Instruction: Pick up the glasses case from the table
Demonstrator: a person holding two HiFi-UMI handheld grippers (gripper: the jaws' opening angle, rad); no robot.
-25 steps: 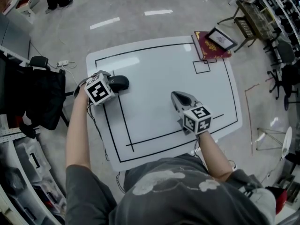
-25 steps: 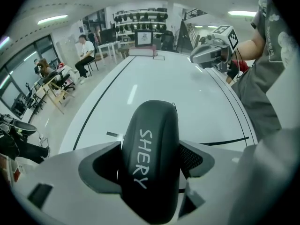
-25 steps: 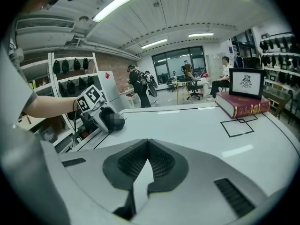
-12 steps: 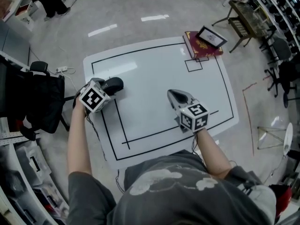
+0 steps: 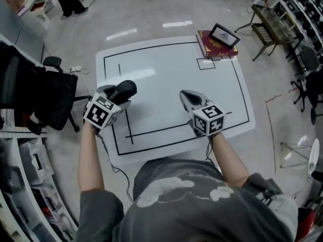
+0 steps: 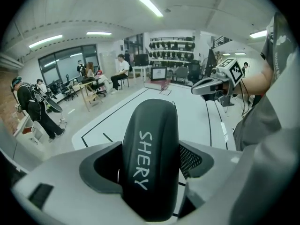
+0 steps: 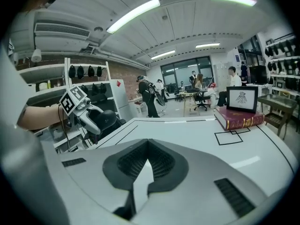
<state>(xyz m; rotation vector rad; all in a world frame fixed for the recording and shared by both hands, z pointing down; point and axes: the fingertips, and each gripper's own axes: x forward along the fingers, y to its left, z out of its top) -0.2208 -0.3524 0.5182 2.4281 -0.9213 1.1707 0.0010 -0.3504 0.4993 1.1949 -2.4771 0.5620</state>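
Observation:
The black glasses case (image 5: 126, 89), printed SHERY, is off the white table (image 5: 171, 69), above its left part. My left gripper (image 5: 121, 98) is shut on it, and the grey jaws press both long sides of the glasses case (image 6: 151, 153). The case's far end sticks out past the fingertips. My right gripper (image 5: 188, 97) hovers over the table's middle front, its jaws shut with nothing between them. In the right gripper view the right gripper's (image 7: 148, 142) tips meet, and the left gripper (image 7: 89, 118) with the case shows at far left.
A red book (image 5: 218, 43) with a framed picture (image 5: 225, 34) on it lies at the table's far right corner, by a small black square outline. Black lines mark the tabletop. A black chair (image 5: 48, 92) stands left of the table. People and desks fill the room beyond.
My left gripper has risen with the case, which now hangs above the table instead of resting on it, and has rolled a little. The right gripper has come up slightly.

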